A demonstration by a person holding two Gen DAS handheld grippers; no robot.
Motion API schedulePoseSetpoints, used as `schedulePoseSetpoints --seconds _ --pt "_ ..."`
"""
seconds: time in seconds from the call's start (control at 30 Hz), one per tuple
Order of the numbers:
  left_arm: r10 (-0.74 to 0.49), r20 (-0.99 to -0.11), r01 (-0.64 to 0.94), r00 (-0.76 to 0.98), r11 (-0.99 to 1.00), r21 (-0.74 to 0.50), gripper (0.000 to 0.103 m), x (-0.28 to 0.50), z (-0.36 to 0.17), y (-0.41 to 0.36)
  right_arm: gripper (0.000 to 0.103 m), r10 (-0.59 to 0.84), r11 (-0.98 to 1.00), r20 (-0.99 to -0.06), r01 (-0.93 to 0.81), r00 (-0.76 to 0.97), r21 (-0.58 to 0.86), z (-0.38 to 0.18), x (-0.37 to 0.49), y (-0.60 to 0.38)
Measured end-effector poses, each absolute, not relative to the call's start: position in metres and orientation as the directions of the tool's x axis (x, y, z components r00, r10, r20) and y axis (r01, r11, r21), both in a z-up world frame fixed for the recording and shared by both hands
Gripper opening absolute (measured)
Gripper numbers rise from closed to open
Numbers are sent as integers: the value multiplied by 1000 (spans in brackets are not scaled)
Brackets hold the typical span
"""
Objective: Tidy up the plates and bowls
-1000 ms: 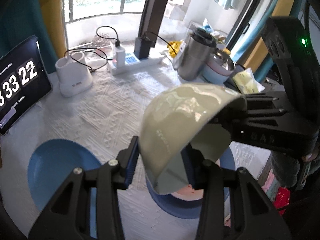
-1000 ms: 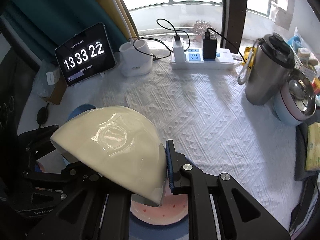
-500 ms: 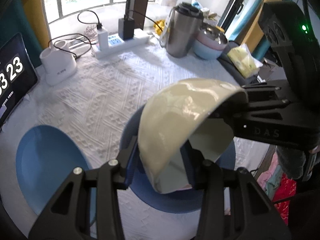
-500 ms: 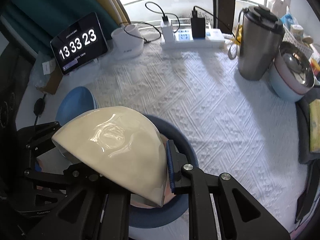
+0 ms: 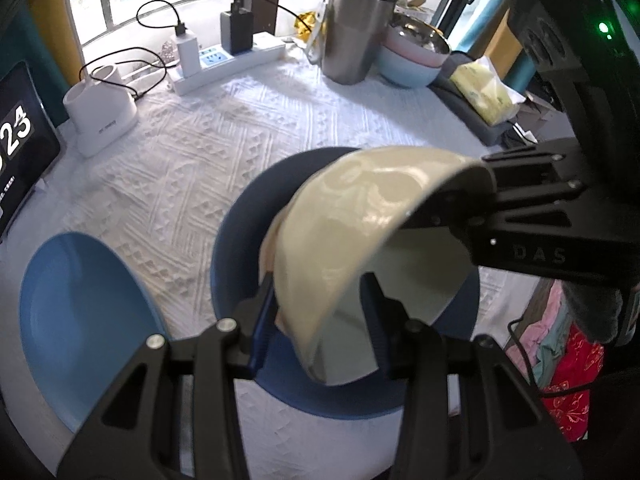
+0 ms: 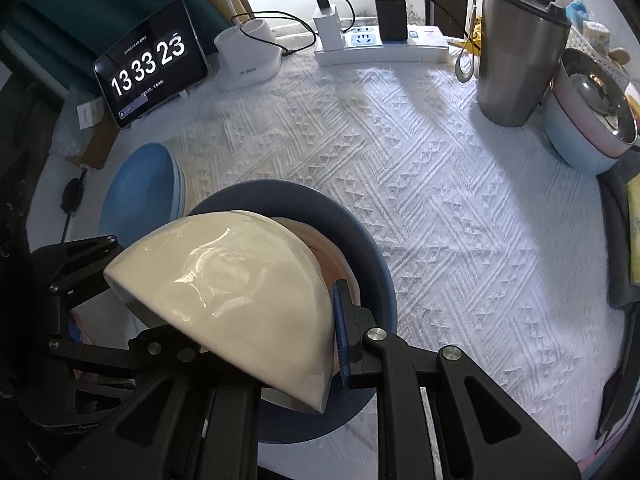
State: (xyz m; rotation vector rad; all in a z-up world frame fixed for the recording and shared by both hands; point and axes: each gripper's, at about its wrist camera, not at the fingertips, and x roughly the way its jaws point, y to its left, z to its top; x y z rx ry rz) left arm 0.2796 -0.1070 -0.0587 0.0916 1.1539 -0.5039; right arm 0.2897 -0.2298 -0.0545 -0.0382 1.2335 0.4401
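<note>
A cream bowl (image 5: pixel 352 232) hangs upside down and tilted, held by both grippers at opposite rim edges. My left gripper (image 5: pixel 320 320) is shut on its near rim. My right gripper (image 6: pixel 320 344) is shut on the other rim; its body shows at the right of the left wrist view (image 5: pixel 552 216). The bowl (image 6: pixel 228 288) is above a dark blue plate (image 5: pixel 248 224), also in the right wrist view (image 6: pixel 360 240). A pink dish (image 6: pixel 328 256) lies on that plate, mostly hidden. A light blue plate (image 5: pixel 76 320) lies to the left (image 6: pixel 140 196).
At the back stand a steel tumbler (image 6: pixel 516 52), a power strip with chargers (image 6: pixel 380 48), a white holder (image 6: pixel 248 60) and a clock tablet (image 6: pixel 148 64). Stacked bowls (image 6: pixel 588 120) sit at the far right. A tissue pack (image 5: pixel 480 92) lies by the table edge.
Both grippers have carried the bowl back and up, so more of the dark blue plate shows beneath it. The grip on the bowl is unchanged.
</note>
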Motion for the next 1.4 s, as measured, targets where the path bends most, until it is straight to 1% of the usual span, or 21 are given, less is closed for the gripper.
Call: schedulePoseSetpoints --seconds 0.3,0.57,0.73,0.83,1.1,1.17,1.23,1.3,1.4 --pt "-322 -898 417 300 891 -180 42 283 -63 -103 16 283 913 -935 -359 213 194 -69 291 -226" --pt "-326 -884 435 335 886 -161 42 280 -52 -101 17 274 912 -939 -366 207 185 -73 288 -227" --pt "-329 -867 437 374 887 -148 43 280 -41 -98 22 276 909 -942 -369 192 191 -72 286 -227" --pt "-326 -861 431 390 891 -142 43 283 -37 -96 22 267 909 -945 -374 187 183 -71 285 -226" --pt "-329 -867 387 374 905 -177 43 300 -46 -84 26 245 906 -949 -395 198 151 -65 280 -222" --pt "-328 -867 380 376 908 -179 43 303 -47 -82 28 234 904 -948 -406 214 131 -63 279 -221" --pt "-326 -868 375 375 909 -180 43 305 -48 -80 34 214 906 -942 -414 260 92 -57 277 -221" --pt "-326 -868 371 374 911 -182 43 306 -49 -79 36 201 906 -929 -420 310 55 -47 276 -221" --pt "-327 -868 371 375 910 -184 43 307 -49 -78 37 201 904 -921 -426 334 43 -40 276 -222"
